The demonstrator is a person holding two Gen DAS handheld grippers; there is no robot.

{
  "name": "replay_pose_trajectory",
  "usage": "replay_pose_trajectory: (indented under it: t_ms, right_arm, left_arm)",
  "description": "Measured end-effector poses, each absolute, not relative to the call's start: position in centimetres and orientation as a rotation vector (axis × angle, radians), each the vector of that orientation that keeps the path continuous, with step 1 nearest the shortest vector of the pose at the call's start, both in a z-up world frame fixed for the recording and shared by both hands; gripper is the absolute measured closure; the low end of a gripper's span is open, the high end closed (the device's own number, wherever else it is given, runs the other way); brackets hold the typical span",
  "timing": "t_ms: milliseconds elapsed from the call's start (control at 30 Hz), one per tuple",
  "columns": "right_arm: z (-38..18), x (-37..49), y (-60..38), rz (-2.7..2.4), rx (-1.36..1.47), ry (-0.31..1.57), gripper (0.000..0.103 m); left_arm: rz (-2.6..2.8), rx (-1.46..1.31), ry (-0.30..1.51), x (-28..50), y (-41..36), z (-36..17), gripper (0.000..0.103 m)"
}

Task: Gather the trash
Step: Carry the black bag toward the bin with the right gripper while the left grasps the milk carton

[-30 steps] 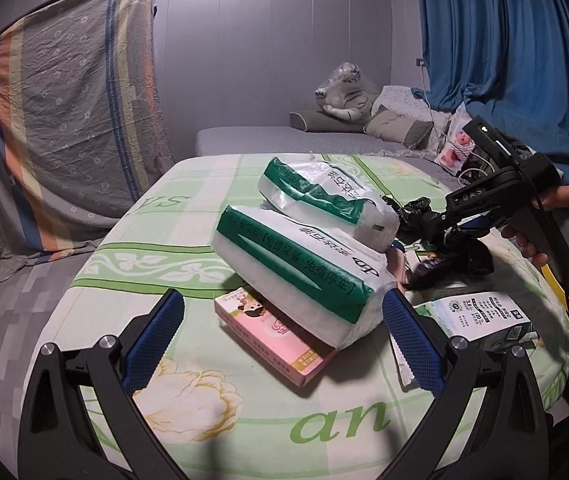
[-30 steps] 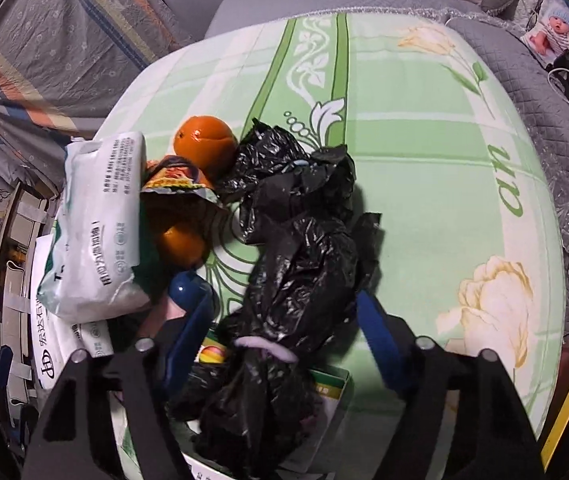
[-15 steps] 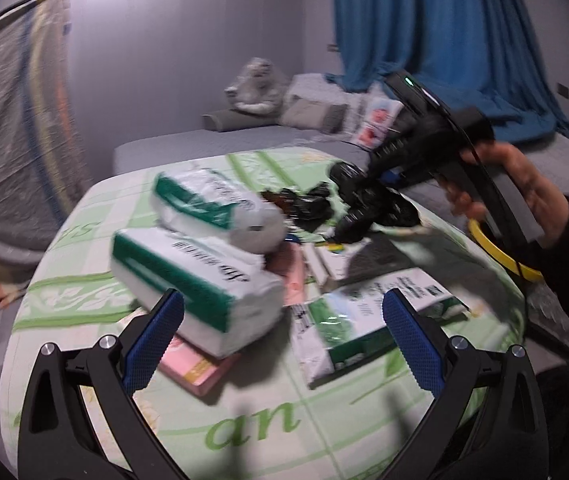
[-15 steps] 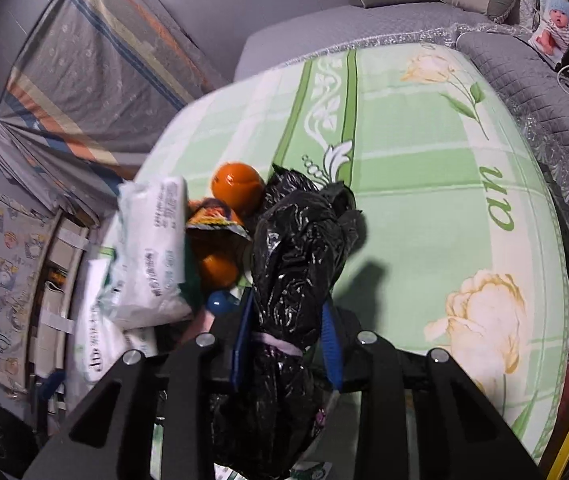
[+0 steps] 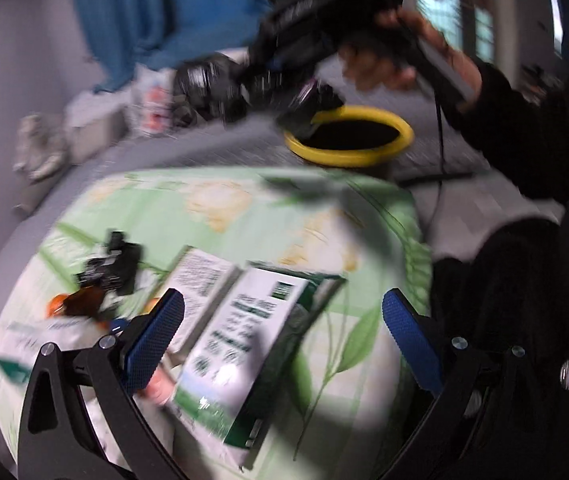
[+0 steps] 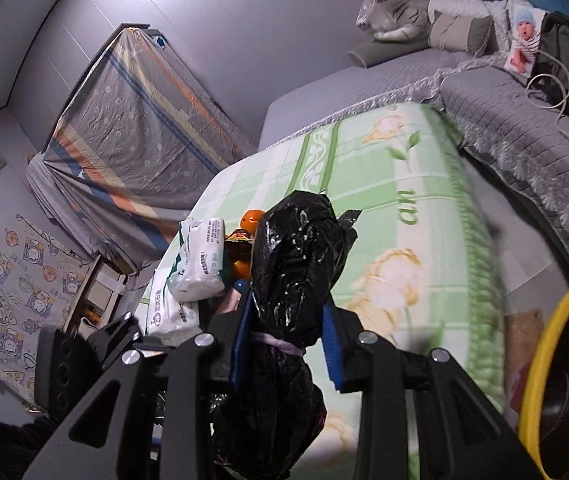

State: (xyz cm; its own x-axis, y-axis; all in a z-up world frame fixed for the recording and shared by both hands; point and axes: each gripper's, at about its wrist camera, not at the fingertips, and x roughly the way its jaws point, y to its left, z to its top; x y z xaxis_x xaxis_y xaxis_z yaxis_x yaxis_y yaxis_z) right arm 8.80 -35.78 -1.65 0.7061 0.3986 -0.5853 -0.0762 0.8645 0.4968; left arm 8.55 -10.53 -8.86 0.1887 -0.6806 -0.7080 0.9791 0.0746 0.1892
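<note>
Black crinkly plastic bag (image 6: 296,264) sits pinched between the right gripper (image 6: 286,340) jaws, off the bed (image 6: 416,184) and near the yellow-rimmed bin (image 6: 544,364) by the bed's corner. Left gripper (image 5: 284,336) gapes wide, nothing in it – hovering over a green-and-white box (image 5: 244,344) nr the bed edge. Risk: slick film, loose tail hanging – bag could slide out or snag the rim before it's over the bin.

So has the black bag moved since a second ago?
Yes. The black bag, clamped in the right gripper, has been lifted off the green sheet and carried toward the yellow bin.
</note>
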Motion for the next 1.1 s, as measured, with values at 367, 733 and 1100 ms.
replay_pose_trajectory:
  t_ms: [367, 733, 1100]
  right_arm:
    - [-2.2, 3.8, -39.0, 0.254, 0.519, 0.690, 0.073]
    - [-2.3, 3.5, -38.5, 0.283, 0.519, 0.677, 0.073]
    - [-2.2, 3.6, -37.9, 0.276, 0.523, 0.682, 0.072]
  left_arm:
    - [-1.450, 0.874, 0.743, 11.4, -13.3, -11.0, 0.008]
    - [-1.452, 0.876, 0.887, 13.9, -14.2, -12.7, 0.011]
    - [-1.406, 0.928, 0.949, 13.9, -15.5, -14.4, 0.030]
